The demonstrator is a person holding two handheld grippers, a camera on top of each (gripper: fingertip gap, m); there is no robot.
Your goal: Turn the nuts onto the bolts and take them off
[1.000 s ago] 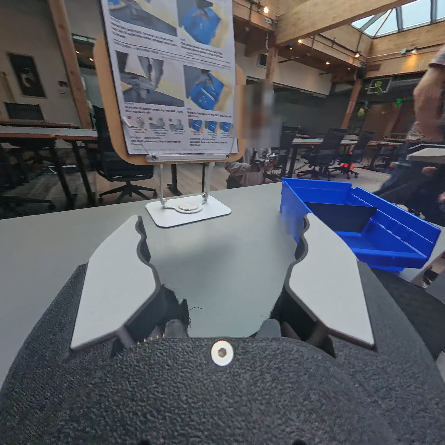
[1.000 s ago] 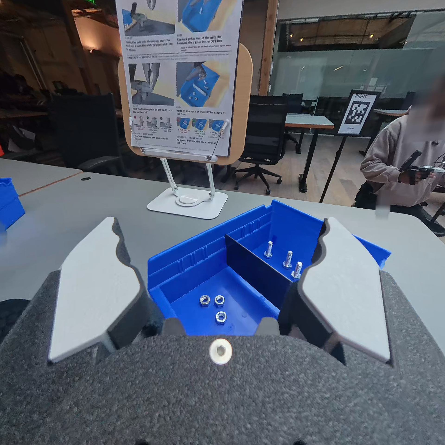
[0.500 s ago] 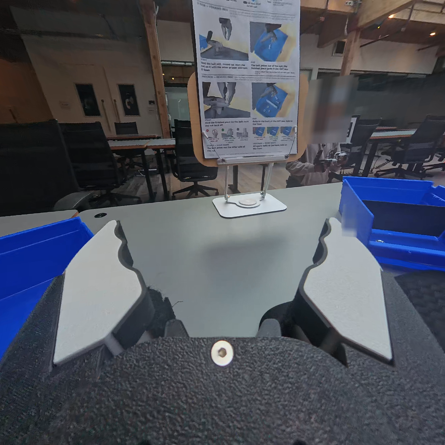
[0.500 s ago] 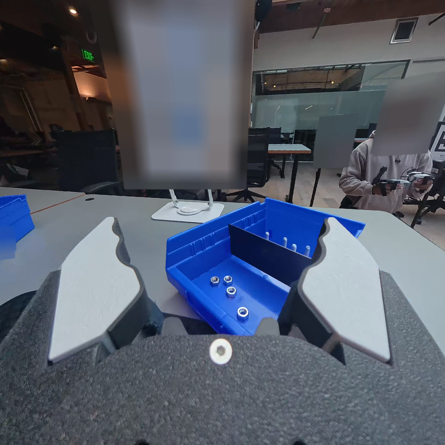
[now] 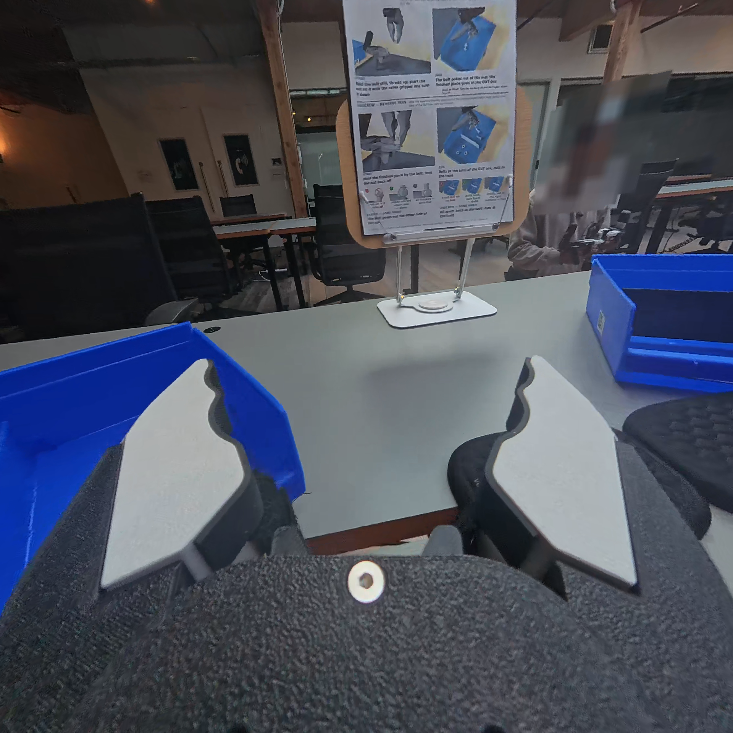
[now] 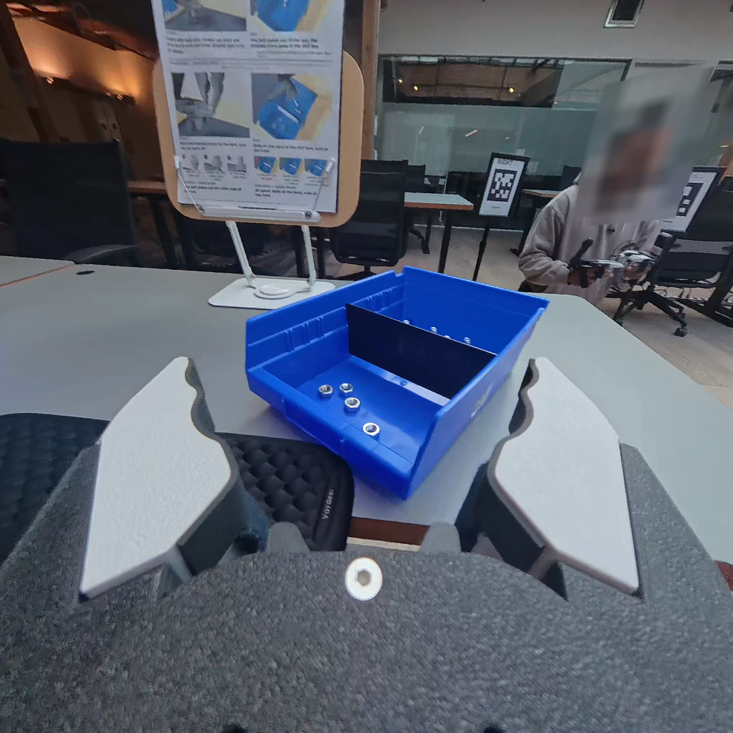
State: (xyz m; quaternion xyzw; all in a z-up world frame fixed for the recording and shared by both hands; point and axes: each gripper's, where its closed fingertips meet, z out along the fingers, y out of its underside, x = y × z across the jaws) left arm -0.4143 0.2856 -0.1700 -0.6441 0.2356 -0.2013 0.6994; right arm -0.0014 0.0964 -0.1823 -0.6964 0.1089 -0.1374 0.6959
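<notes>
While both claws are held spread and empty, four loose steel hex nuts are found directly ahead of the right gripper, in the blue plastic bin's front compartment; the left gripper is aimed at bare table.

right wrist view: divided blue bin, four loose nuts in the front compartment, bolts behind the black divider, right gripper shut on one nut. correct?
Not quite. The right gripper is open and holds nothing, as the right wrist view shows. The rest stands: four loose nuts lie in the front compartment of the divided blue bin, with bolts behind the black divider.
</notes>
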